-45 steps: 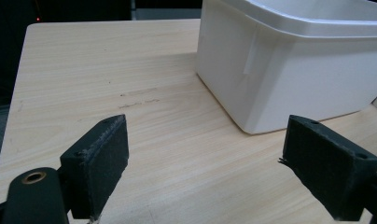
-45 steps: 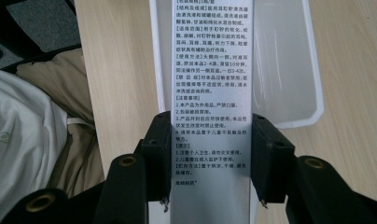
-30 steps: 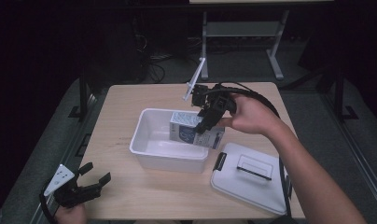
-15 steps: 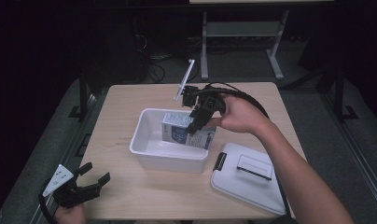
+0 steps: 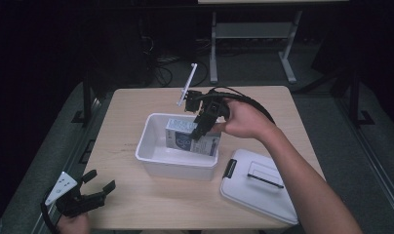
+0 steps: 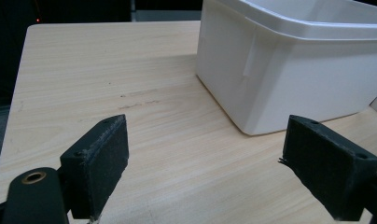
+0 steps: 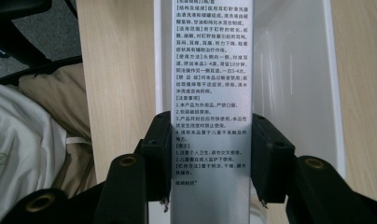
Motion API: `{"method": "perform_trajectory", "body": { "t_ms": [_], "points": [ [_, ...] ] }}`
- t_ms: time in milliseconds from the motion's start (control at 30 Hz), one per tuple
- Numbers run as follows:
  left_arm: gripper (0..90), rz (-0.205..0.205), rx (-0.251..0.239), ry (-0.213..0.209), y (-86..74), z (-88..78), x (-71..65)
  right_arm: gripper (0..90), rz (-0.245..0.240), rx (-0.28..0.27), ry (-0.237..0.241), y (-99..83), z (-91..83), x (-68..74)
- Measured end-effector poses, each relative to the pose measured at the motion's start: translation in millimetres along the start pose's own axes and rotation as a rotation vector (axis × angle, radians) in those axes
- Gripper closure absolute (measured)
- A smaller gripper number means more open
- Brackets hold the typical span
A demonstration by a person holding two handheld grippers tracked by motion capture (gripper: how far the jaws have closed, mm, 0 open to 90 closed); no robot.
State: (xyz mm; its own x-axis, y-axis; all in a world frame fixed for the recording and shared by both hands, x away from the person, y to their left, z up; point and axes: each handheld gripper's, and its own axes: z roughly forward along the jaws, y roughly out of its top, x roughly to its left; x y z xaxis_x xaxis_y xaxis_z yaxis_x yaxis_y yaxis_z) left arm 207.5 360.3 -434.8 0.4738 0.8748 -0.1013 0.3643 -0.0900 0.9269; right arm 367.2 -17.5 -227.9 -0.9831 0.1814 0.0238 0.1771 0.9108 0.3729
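The right gripper (image 5: 201,127), jaws clamped on the box (image 5: 191,137), has carried it lower into the white bin (image 5: 151,156) on the counter (image 5: 136,107), so release is likely next, while the left gripper (image 5: 95,187) rests with jaws open and empty near the front counter edge

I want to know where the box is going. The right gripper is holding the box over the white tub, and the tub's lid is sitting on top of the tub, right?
Not quite. The right gripper does hold the box at the white tub, but the lid lies on the table beside the tub, which is open. The high view shows it.
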Motion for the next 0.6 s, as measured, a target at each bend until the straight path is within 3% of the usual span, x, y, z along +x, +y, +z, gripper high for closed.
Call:
{"method": "perform_trajectory", "body": {
  "t_ms": [600],
  "points": [
    [13.5, 0.002, 0.001, 0.000, 0.0, -0.2, 0.0, 55.2, -0.016, 0.017, -0.001, 13.0, 8.7, -1.3]
  ]
}}
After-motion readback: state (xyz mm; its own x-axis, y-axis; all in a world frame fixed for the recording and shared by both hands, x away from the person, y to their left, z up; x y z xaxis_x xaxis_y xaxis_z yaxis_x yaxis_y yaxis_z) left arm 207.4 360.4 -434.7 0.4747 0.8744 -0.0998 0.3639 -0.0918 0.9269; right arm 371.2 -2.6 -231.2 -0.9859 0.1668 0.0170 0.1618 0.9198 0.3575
